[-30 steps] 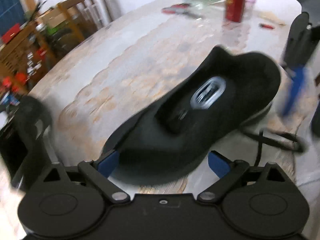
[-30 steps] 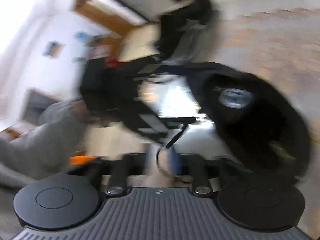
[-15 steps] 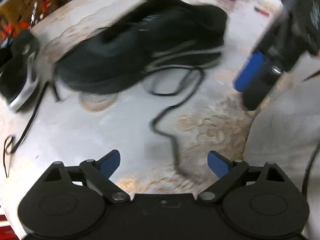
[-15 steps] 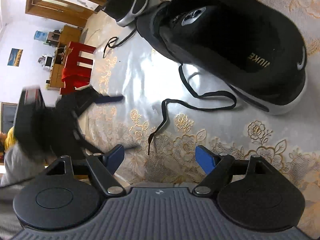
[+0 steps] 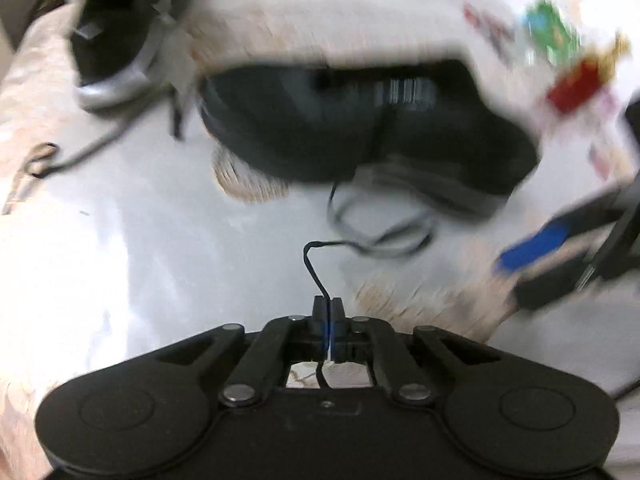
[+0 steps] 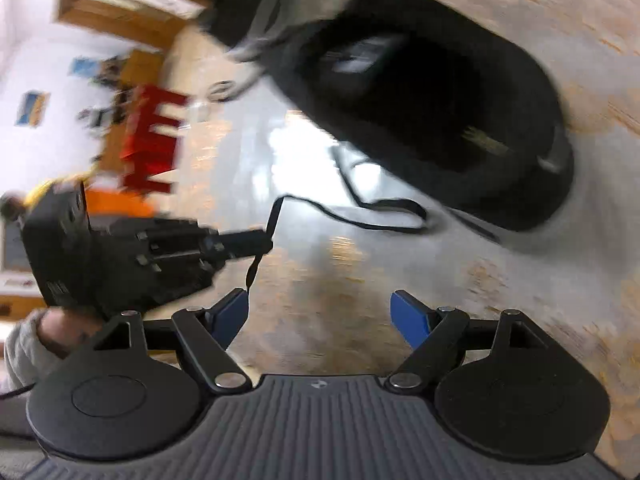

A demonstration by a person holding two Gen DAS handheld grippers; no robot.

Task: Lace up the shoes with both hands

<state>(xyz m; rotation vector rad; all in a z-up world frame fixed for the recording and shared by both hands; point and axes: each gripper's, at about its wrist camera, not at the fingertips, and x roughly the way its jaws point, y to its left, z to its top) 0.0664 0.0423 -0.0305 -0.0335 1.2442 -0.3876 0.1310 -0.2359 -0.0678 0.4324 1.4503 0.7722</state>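
Observation:
A black sneaker (image 5: 360, 128) lies on the lace-patterned tablecloth, blurred by motion. Its black shoelace (image 5: 314, 268) trails from the shoe toward me. My left gripper (image 5: 329, 304) is shut on the lace near its free end. From the right wrist view the same left gripper (image 6: 266, 246) pinches the lace (image 6: 276, 216), whose tip hangs below it. The sneaker (image 6: 432, 120) lies beyond. My right gripper (image 6: 320, 312) stands open above the cloth with nothing between its blue pads; the lace tip dangles just beside its left finger (image 6: 232, 312).
A second black and grey shoe (image 5: 116, 40) with its own loose lace lies at the table's far left. Red and green packets (image 5: 572, 80) sit at the far right. A red chair (image 6: 150, 136) and wooden furniture stand beyond the table edge.
My left gripper has closed on the shoelace end, which lay loose on the cloth before. The right gripper has shifted slightly and both views are blurred by motion.

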